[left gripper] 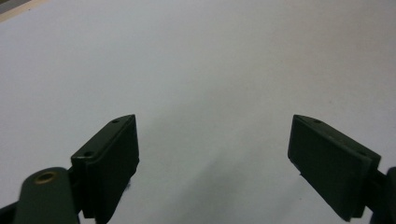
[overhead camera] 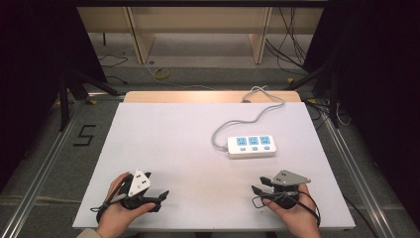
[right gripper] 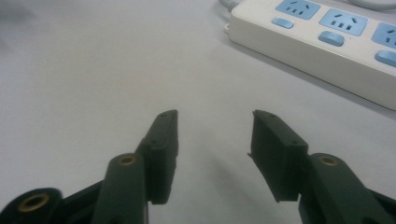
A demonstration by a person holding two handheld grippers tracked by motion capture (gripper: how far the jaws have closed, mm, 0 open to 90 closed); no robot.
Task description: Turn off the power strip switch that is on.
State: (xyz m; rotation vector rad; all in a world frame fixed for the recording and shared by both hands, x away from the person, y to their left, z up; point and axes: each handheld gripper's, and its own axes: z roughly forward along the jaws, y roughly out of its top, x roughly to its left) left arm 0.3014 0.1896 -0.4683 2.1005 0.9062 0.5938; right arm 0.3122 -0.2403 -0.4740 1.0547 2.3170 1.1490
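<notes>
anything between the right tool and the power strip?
Nothing visible. Bare white table lies between the open right tool and the power strip, which sits ahead of it and to its right in the right gripper view. Its cord trails off toward the table's far edge.

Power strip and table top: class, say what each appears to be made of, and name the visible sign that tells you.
Power strip: most likely moulded plastic, a smooth white body with light blue socket faces and buttons, rounded edges and a faint sheen in the right gripper view. Table top: a matte, pale grey sheet with no glare; a light wood-coloured edge shows at its far side, so perhaps a covering over a board, though that is uncertain.
</notes>
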